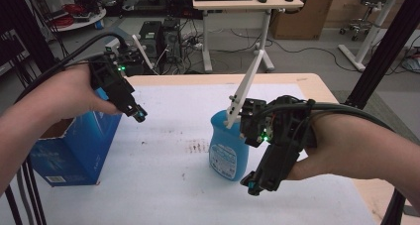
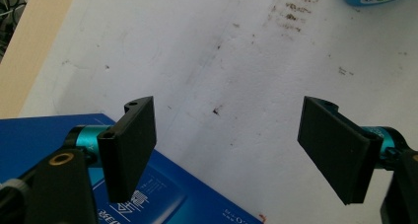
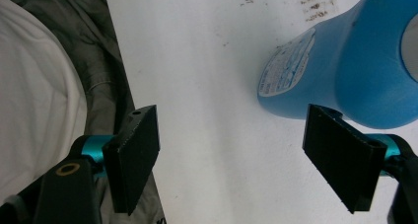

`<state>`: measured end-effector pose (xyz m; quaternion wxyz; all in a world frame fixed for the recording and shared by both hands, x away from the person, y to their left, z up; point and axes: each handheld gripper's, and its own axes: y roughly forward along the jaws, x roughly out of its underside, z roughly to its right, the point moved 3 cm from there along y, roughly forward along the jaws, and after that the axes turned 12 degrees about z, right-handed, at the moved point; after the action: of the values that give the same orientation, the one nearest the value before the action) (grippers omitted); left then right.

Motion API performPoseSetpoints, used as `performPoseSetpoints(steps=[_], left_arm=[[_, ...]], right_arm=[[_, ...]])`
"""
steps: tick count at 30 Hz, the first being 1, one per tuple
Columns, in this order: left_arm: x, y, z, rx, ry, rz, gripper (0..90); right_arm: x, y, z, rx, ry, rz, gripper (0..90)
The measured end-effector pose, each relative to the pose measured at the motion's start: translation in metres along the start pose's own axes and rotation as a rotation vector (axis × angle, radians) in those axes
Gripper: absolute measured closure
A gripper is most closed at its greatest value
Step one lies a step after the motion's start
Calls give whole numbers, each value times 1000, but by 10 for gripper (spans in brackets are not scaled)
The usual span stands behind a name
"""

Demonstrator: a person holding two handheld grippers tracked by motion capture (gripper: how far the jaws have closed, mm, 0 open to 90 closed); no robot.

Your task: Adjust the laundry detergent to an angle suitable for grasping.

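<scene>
Blue bottle [image 1: 228, 148]: upright near the white table cover's [image 1: 163, 185] centre, bare cover around it from six to eleven o'clock. Right gripper [image 1: 253, 184]: jaws apart, empty, just beside the bottle at four o'clock. Left gripper [image 1: 139, 116]: jaws apart, empty, above the top edge of the blue box [image 1: 74, 150], which stands at the cover's nine o'clock edge.

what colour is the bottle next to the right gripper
Light blue, with a white printed label; the bottle shows best in the right gripper view.
</scene>
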<state>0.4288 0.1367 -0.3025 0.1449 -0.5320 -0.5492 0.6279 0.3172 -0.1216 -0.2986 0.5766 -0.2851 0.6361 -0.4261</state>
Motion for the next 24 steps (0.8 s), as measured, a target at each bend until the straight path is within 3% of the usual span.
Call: performPoseSetpoints(steps=[11,24], left_arm=[[-2,-1,2,5,22,0,228],[-1,-1,2,8,20,7,228]], right_arm=[[2,-3,-2,4,8,11,213],[0,-3,4,7,22,26,213]])
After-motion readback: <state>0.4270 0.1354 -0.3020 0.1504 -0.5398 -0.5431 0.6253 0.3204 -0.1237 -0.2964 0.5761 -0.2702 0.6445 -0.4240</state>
